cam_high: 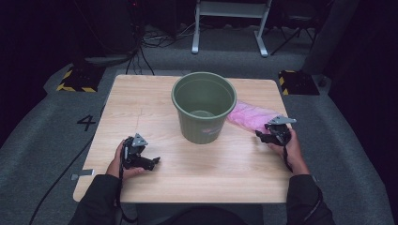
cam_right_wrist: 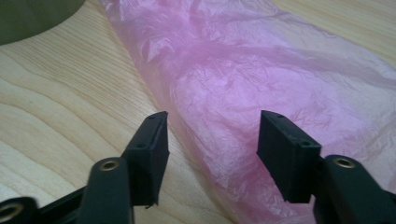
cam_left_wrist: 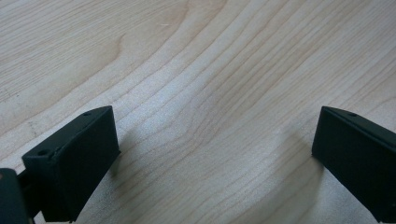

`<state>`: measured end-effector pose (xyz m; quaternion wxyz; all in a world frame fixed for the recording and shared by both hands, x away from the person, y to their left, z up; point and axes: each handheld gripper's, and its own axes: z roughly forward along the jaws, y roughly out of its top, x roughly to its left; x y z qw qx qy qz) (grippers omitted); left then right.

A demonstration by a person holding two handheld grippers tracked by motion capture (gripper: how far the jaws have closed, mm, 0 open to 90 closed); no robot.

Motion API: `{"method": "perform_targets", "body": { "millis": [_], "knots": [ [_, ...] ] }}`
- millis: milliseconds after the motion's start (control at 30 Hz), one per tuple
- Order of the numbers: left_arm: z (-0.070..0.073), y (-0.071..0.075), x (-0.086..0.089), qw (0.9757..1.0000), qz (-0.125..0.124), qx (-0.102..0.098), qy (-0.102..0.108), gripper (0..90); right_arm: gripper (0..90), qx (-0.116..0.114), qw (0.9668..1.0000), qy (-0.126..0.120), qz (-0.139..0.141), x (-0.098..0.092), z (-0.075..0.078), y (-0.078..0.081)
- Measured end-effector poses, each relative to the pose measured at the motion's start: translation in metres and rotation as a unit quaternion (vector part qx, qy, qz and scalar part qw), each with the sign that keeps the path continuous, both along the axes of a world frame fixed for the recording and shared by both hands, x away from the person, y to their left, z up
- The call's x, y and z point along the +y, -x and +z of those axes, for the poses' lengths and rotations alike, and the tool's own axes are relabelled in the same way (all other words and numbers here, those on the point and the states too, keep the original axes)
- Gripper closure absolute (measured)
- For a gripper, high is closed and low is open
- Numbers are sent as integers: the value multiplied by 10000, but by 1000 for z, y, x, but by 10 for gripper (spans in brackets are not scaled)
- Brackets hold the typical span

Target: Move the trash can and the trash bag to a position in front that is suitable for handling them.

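At the centre of the light wooden table (cam_high: 141, 98) stands 1 green bucket (cam_high: 203, 106), upright and open-topped, its inside dim and hard to read from the high view. Just beside it on your right lies a pink plastic bag (cam_high: 253, 116), flat and crumpled on the wood, its near end hidden behind your right gripper (cam_high: 265, 136) and its far end tucked out of sight behind the bucket's wall. Your right gripper rests low at the bag's edge with its 2 jaws spread moderately wide and nothing between them but the pink film (cam_right_wrist: 243, 79) lying under them; in the right gripper view the bucket (cam_right_wrist: 32, 18) is cut off to a dark curve at the top left corner. Your left gripper (cam_high: 152, 161) sits on bare wood near the table's front left, well apart from bucket and bag, its jaws spread wide over empty grain (cam_left_wrist: 210, 93) and holding nothing. Both your forearms are cut off by the bottom edge of the high view, sleeves dark.
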<state>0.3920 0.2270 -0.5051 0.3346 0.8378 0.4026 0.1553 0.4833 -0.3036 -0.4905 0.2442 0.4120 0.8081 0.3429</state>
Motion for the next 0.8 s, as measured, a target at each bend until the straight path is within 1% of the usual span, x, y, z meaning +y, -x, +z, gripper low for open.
{"method": "perform_targets", "body": {
  "millis": [67, 100, 167, 233, 267, 300, 333, 400, 467, 500, 533, 600, 633, 667, 767, 800],
  "knots": [
    [0, 0, 0, 10000, -1, 0, -1, 5, 505, 63, 10000, -12, -5, -1, -2, -1],
    [0, 0, 0, 10000, -1, 0, -1, 5, 505, 63, 10000, -12, -5, -1, -2, -1],
    [0, 0, 0, 10000, -1, 0, -1, 5, 547, 124, 9999, -50, 26, -2, -4, -3],
    [0, 0, 0, 10000, -1, 0, -2, 5, 559, 140, 9999, -55, 30, -2, -4, -3],
    [0, 0, 0, 10000, -1, 11, -8, 5, 600, 194, 9997, -131, 45, -4, -4, -4],
    [0, 0, 0, 10000, -1, 11, -8, 4, 600, 194, 9997, -131, 45, -4, -4, -4],
    [0, 0, 0, 10000, 8, 14, -11, 4, 631, 246, 9994, -222, 24, -6, -4, -5],
    [0, 0, 0, 10000, 10, 14, -10, 4, 645, 276, 9993, -240, 23, -7, -4, -6],
    [0, 0, 0, 10000, 1, -1, -28, 4, 681, 333, 9991, -243, 73, -8, -5, -6],
    [0, 0, 0, 10000, 1, -1, -28, 4, 681, 333, 9991, -243, 73, -8, -5, -6],
    [0, 0, 0, 10000, 14, 2, -32, 4, 707, 304, 9992, -232, 120, -8, -4, -5],
    [0, 0, -1, 10000, 19, 0, -30, 4, 721, 288, 9992, -222, 134, -7, -3, -4],
    [0, 0, -1, 10000, 19, 1, -25, 4, 741, 273, 9991, -217, 229, -5, -2, -3],
    [0, 0, -1, 10000, 18, 0, -25, 4, 749, 278, 9991, -168, 255, -4, -2, -3],
    [0, 0, -1, 10000, 19, 1, -26, 4, 751, 289, 9991, -138, 282, -2, -2, -3],
    [0, 0, -1, 10000, 18, 0, -30, 4, 734, 261, 9993, -148, 236, -2, -2, -3]
  ]
}}
